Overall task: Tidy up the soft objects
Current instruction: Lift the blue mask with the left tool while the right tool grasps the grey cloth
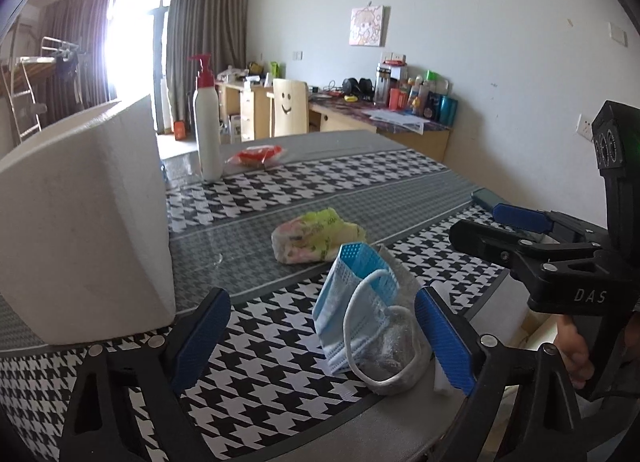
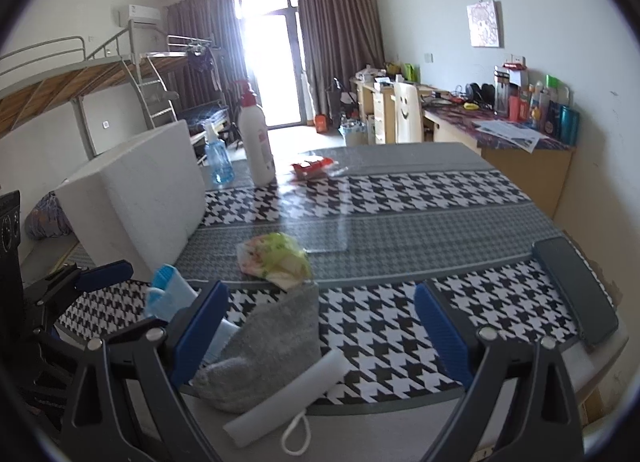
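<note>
**Reaching for the masks at the table's near edge**

Both grippers hang released, jaws spread, holding nothing. The left gripper frames a crumpled pale-blue pleated face mask leaning on a grey fabric mask, both beside the right gripper. I judge pickup is just starting: close on the blue mask, whose long axis stands roughly upright, then carry it toward the white foam box.

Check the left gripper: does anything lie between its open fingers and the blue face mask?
Nothing visible does. The left gripper is open, and the blue face mask sits directly between its fingers, leaning on a grey cloth. The white foam box stands off to the left.
</note>
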A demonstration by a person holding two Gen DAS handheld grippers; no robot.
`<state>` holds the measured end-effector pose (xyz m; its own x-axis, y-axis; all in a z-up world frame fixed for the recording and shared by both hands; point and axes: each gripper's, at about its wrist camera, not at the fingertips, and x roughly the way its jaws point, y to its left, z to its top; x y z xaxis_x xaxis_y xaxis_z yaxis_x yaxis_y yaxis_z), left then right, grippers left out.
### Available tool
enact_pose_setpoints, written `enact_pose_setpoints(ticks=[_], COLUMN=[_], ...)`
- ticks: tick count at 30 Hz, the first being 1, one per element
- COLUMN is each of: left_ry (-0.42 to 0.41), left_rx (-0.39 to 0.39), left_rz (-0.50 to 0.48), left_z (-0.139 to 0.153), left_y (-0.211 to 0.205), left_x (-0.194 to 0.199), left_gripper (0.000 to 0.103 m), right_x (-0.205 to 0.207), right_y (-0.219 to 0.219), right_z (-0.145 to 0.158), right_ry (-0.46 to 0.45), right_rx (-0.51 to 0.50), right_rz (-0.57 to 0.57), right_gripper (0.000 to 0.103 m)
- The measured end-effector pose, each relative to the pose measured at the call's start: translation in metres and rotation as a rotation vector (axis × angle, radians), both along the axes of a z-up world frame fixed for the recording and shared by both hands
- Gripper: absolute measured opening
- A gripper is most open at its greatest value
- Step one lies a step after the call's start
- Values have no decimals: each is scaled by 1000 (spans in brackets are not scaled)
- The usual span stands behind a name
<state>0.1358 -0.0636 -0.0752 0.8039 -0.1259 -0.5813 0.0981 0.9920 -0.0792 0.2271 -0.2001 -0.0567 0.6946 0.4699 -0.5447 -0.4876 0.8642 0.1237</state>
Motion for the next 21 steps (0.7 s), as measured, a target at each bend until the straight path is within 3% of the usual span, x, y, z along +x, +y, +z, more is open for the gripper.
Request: enact_pose_setpoints(ticks=[4, 13, 19, 21], left_ry=[18, 74, 106, 113], left_rx=[6, 3, -11, -12], left_rz=[-1, -4, -6, -10], left_z=[-5, -16, -23, -24], left_y=[-4, -6, -6, -6], left_x=[5, 18, 22, 23], left_gripper=[89, 68, 49, 38], right_x=[3, 6, 10, 11], right_y=[-3, -3, 3, 3], right_z=[-7, -17, -26, -29], right_ry=[24, 51, 82, 92], right_rx=[-3, -11, -22, -19], right_rz=[-4, 10, 29, 33], right_gripper=[97, 97, 97, 97])
